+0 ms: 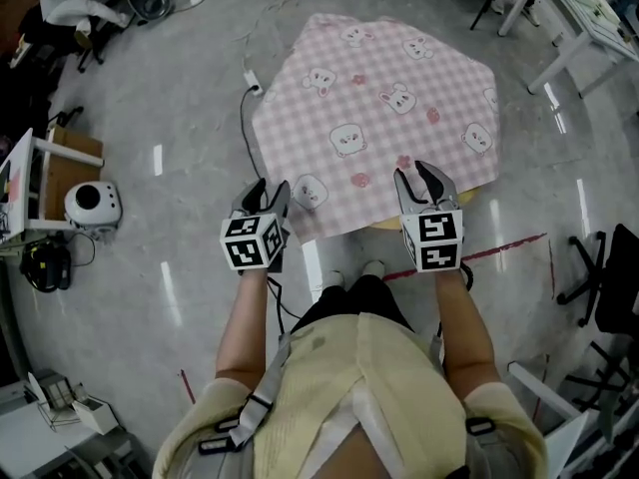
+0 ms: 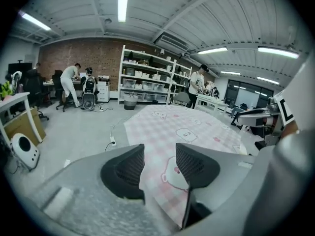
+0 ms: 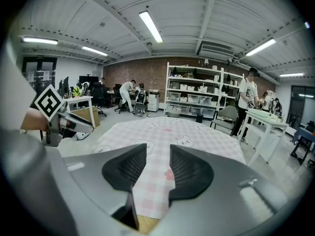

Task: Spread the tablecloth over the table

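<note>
The pink checked tablecloth lies spread flat over the table, covering nearly all of it; only a thin strip of bare tan top shows at the table's near edge, under the cloth's hem. The cloth's corners hang past the table's rim on the left and far sides.

The left gripper is at the table's near-left side, by the cloth's corner. It is released: its jaws stand apart, and in the left gripper view that corner shows in the gap between them, with the pads not pressing it.

The right gripper hovers over the table's near-right edge, above the hem. It too is released, its jaws parted with nothing gripped; the cloth lies below and beyond them.

A power strip and its cable lie on the floor left of the table, and shelves stand far behind it
</note>
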